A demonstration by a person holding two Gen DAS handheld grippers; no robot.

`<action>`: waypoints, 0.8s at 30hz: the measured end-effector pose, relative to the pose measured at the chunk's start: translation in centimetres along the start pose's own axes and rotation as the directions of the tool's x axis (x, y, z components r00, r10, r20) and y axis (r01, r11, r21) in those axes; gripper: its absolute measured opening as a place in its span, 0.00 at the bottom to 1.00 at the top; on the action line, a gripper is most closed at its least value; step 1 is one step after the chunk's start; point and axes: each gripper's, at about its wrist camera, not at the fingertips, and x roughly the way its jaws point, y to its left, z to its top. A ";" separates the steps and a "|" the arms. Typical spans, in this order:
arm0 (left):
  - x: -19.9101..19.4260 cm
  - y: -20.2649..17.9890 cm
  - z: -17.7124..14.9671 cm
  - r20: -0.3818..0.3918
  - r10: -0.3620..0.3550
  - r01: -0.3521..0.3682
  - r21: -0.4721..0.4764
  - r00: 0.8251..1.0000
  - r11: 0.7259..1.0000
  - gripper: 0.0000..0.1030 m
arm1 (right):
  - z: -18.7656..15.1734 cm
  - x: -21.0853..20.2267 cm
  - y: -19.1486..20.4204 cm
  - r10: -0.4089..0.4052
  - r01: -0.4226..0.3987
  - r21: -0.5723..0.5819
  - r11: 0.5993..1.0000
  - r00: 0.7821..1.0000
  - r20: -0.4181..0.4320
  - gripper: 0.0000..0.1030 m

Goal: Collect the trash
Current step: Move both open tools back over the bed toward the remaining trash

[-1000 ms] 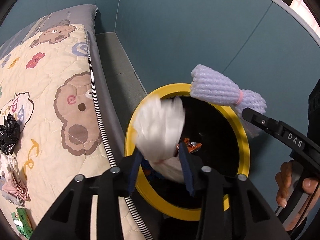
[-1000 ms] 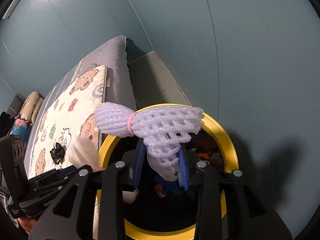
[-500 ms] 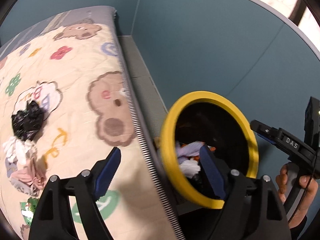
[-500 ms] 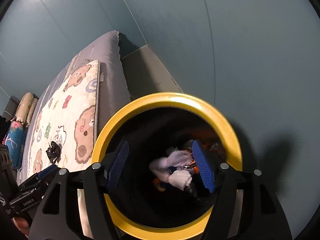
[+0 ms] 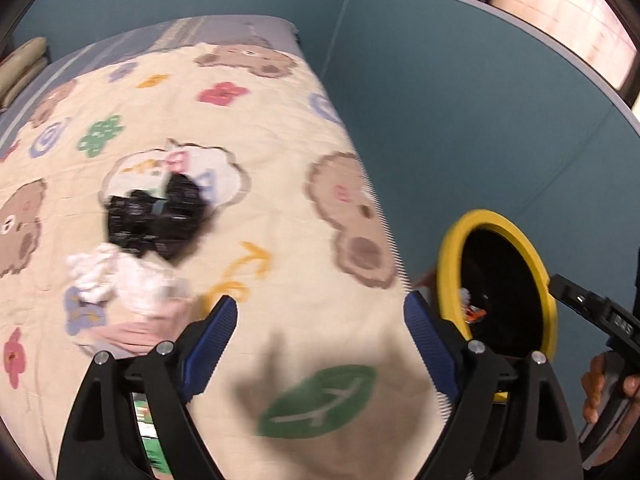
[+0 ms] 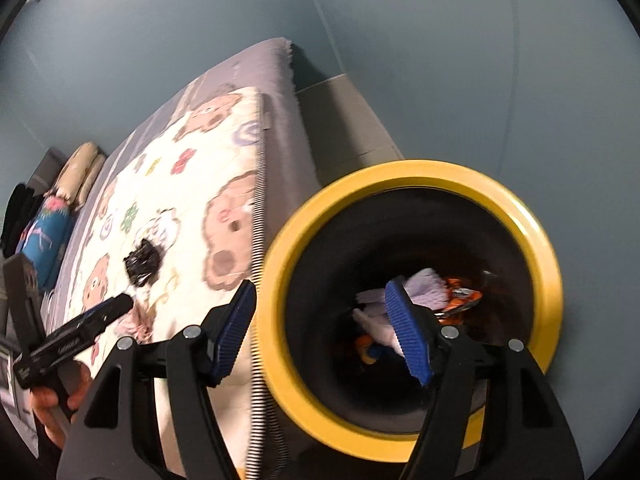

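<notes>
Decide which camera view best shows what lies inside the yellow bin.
The right wrist view: it looks down into the bin, showing the purple net and orange scraps. The left wrist view sees the bin edge-on, its contents mostly hidden.

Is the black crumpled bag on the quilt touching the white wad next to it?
Cannot tell. In the left wrist view the black bag meets the white wad with no visible gap, but blur hides whether they press together.
</notes>
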 end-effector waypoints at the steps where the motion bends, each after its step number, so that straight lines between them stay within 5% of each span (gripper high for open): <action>1: -0.3 1.0 0.1 0.005 0.007 -0.007 -0.017 1.000 1.000 0.80 | -0.1 0.0 1.1 0.008 -0.008 -0.018 1.000 1.000 -0.003 0.62; 24: -1.0 18.4 -0.6 -0.025 0.152 -0.153 -0.268 0.988 0.951 0.80 | -4.2 3.3 18.8 0.171 -0.209 -0.272 0.939 0.973 -0.157 0.62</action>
